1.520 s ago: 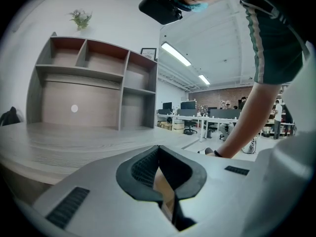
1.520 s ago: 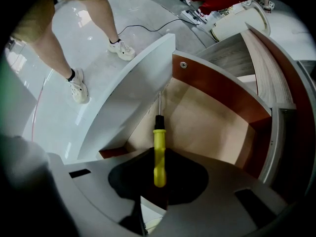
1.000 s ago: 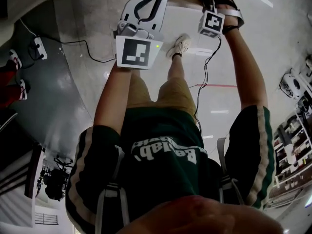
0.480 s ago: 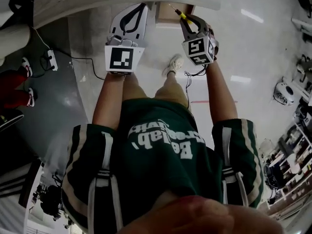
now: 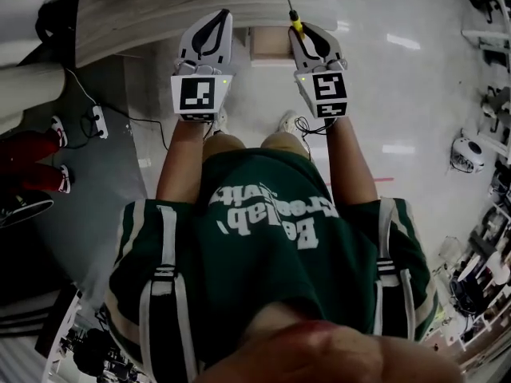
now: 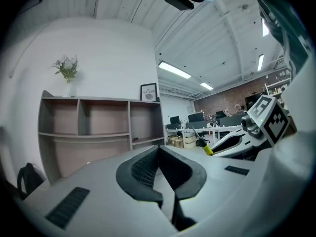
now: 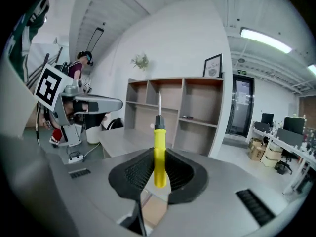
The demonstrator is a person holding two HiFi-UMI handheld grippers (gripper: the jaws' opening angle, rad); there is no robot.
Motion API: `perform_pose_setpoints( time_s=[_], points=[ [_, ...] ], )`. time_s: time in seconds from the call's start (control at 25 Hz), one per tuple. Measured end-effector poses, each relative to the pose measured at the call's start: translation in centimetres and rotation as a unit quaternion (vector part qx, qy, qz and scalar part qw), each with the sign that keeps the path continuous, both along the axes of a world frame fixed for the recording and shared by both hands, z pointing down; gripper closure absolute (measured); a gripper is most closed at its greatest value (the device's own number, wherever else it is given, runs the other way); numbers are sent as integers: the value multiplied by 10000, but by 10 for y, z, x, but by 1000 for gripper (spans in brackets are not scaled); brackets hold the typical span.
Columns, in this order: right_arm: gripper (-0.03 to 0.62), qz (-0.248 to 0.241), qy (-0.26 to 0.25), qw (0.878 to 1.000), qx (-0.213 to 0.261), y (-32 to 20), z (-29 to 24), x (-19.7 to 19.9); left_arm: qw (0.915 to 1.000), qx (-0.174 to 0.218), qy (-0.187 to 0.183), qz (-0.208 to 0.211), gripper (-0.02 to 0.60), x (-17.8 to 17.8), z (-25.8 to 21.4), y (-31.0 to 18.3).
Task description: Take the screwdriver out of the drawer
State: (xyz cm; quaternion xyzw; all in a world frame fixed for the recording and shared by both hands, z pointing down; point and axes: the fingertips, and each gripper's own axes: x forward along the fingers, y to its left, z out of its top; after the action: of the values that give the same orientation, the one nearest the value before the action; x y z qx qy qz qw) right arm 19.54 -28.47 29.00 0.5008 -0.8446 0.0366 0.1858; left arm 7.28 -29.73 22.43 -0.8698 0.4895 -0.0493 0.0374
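A screwdriver (image 7: 159, 154) with a yellow handle and thin metal shaft stands upright between the pads of my right gripper (image 7: 159, 157), which is shut on the handle. In the head view the screwdriver (image 5: 295, 22) sticks out past the right gripper (image 5: 308, 38), above the open wooden drawer (image 5: 267, 45). My left gripper (image 5: 212, 24) hangs level beside it on the left. In its own view the left gripper (image 6: 159, 151) has its jaws together with nothing between them. That view also shows the right gripper (image 6: 247, 137) and the screwdriver (image 6: 204, 145) at the right.
A grey desk top (image 7: 116, 139) lies ahead, with an open shelf unit (image 7: 170, 110) behind it against the wall. A power strip (image 5: 99, 121) and cable lie on the floor at left. A bystander's red-clad legs (image 5: 28, 154) stand at far left.
Both grippers have risen from down by the drawer to desk height. The right gripper has rolled, and the screwdriver has come up out of the drawer in its jaws.
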Motion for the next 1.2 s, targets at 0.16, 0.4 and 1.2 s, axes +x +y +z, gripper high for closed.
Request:
perform_pose_setpoints(
  time_s=[0.16, 0.4, 1.2],
  points=[
    [513, 358, -306, 9985, 272, 5, -42, 4, 9998, 213, 27, -7, 563, -2, -33, 7],
    [513, 487, -656, 9943, 680, 13, -90, -6, 9994, 341, -45, 26, 563, -9, -59, 14],
    [513, 411, -564, 9886, 1336, 32, -132, -28, 9968, 782, 107, 106, 563, -20, -90, 30]
  ],
)
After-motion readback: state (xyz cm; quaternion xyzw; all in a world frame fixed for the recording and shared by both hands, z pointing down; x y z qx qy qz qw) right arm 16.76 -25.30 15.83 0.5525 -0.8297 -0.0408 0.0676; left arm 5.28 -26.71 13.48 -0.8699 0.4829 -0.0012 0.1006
